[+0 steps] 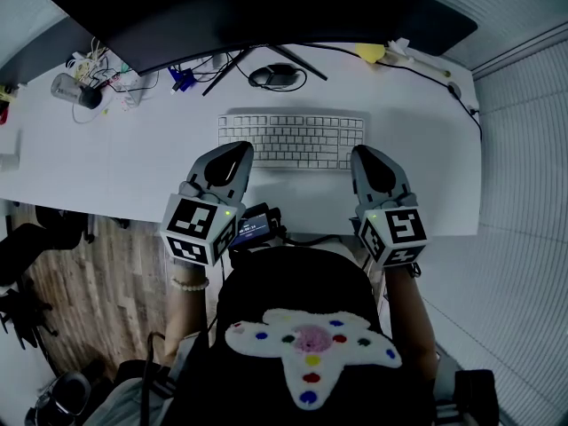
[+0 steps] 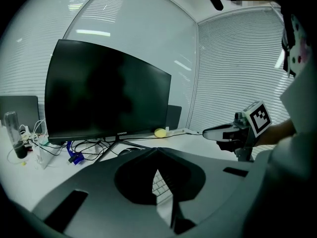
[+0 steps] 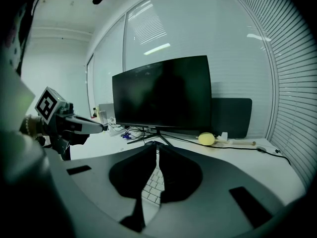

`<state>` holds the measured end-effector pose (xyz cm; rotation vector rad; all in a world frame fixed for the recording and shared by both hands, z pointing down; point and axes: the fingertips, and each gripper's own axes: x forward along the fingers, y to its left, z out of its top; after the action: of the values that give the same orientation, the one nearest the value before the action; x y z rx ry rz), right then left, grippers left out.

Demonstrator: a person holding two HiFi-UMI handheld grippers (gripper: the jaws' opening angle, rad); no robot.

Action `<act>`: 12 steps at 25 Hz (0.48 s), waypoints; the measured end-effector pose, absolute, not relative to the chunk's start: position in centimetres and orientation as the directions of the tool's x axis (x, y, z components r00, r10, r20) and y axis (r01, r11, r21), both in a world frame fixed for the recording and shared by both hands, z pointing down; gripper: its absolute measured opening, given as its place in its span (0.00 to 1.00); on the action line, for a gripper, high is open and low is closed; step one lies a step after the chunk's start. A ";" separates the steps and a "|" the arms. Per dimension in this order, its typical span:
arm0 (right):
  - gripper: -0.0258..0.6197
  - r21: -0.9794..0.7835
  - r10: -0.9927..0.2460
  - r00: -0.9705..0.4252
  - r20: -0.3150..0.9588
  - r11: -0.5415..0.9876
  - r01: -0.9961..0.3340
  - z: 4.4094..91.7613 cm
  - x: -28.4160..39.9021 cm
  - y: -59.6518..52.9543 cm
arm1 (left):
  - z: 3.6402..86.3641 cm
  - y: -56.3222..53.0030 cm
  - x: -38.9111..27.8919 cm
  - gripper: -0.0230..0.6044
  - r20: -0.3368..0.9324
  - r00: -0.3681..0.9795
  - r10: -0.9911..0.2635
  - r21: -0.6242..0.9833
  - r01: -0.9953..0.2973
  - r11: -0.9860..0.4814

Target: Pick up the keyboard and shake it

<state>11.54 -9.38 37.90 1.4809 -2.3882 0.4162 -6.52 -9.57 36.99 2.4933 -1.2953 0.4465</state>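
A white keyboard lies flat on the white desk, in front of the monitor. My left gripper hovers at the keyboard's near-left corner, jaws shut and empty. My right gripper hovers at the near-right corner, also shut on nothing. In the left gripper view a strip of keys shows through the gap behind the closed jaws of the left gripper, and the other gripper hangs at the right. In the right gripper view, keys show below the shut tips of the right gripper.
A large dark monitor stands at the desk's back, with a black mouse beyond the keyboard. Cables and small items crowd the back left. A yellow object lies back right. The desk's near edge runs just under both grippers.
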 end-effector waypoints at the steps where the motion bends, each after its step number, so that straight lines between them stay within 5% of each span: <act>1: 0.11 -0.092 -0.813 -0.424 0.399 0.424 -0.901 37.9 11.6 -9.3 | 37.0 -9.5 -6.4 0.06 0.404 0.551 -0.730 0.117 -0.822 -0.557; 12: 0.10 -0.092 -0.817 -0.408 0.407 0.408 -0.908 38.1 12.1 -9.1 | 37.3 -9.3 -5.9 0.06 0.414 0.561 -0.717 0.118 -0.814 -0.569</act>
<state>12.13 -9.07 38.08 1.5004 -2.3703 0.4345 -5.92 -9.31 37.33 2.5021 -1.2627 0.4665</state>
